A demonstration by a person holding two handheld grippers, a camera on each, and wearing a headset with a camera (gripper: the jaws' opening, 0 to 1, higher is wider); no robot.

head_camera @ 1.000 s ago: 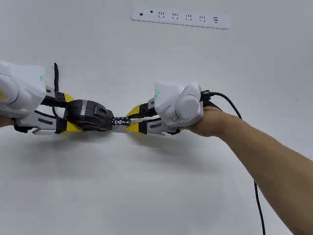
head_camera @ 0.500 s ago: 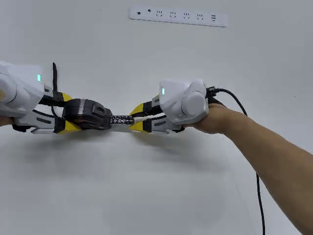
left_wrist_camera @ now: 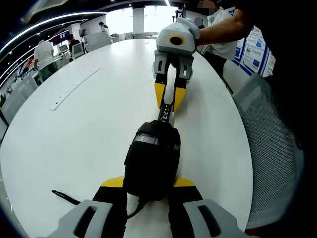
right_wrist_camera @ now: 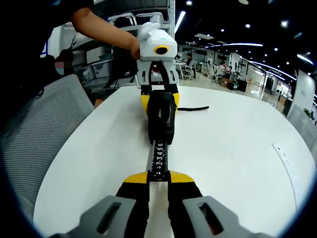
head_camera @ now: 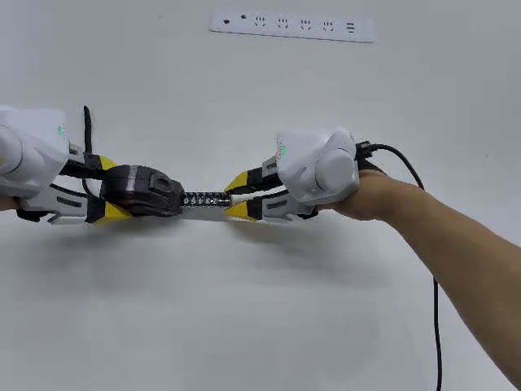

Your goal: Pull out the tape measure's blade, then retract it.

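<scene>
A black tape measure hangs just above the white table, its case clamped in my left gripper, which is shut on it. A short length of numbered blade runs right from the case to my right gripper, shut on the blade's tip. In the left gripper view the case lies between the yellow jaws and the blade reaches the right gripper. In the right gripper view the blade leads from my right gripper to the case, with the left gripper behind it.
A white power strip lies at the table's far edge. A black cable trails from the right gripper along the person's forearm. A black strap lies on the table beside the case. Mesh chairs stand by the table's edge.
The right gripper has moved right with the blade's tip, so more numbered blade shows between the case and the gripper. The left gripper holds the case nearly still.
</scene>
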